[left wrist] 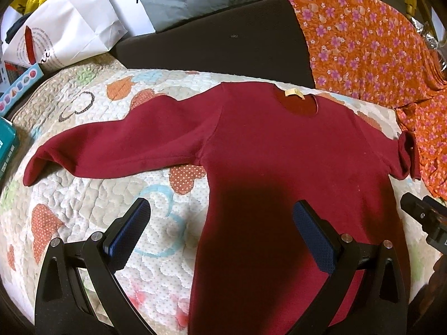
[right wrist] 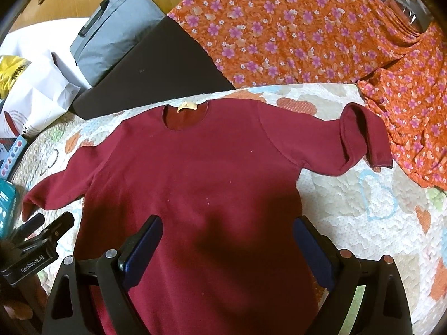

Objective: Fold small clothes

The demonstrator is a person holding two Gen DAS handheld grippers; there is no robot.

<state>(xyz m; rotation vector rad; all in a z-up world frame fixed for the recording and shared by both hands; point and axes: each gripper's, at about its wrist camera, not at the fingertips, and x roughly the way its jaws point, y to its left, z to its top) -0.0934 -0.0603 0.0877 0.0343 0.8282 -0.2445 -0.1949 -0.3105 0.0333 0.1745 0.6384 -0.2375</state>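
Maroon fleece, the small shirt (right wrist: 195, 195) lies flat and face up on the quilt (right wrist: 363, 209), collar away from me. I judge the main risk is dragging the whole shirt instead of folding it, since fleece clings to quilting. Right of the shirt, orange floral cloth (right wrist: 307, 33) touches the rolled cuff (right wrist: 360, 136); a snag there seems likely. Left of the shirt, quilt is open. Both left gripper (left wrist: 220, 231) and right gripper (right wrist: 226, 245) hover with jaws apart, holding nothing.

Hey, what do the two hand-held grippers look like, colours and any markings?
Both look alike. The left hand-held gripper and right hand-held gripper have glossy black curved finger arms with triangular cut-outs, silver round pins and dark blue textured pads. The right view shows white "GenRobot.AI" lettering on the left one's body.
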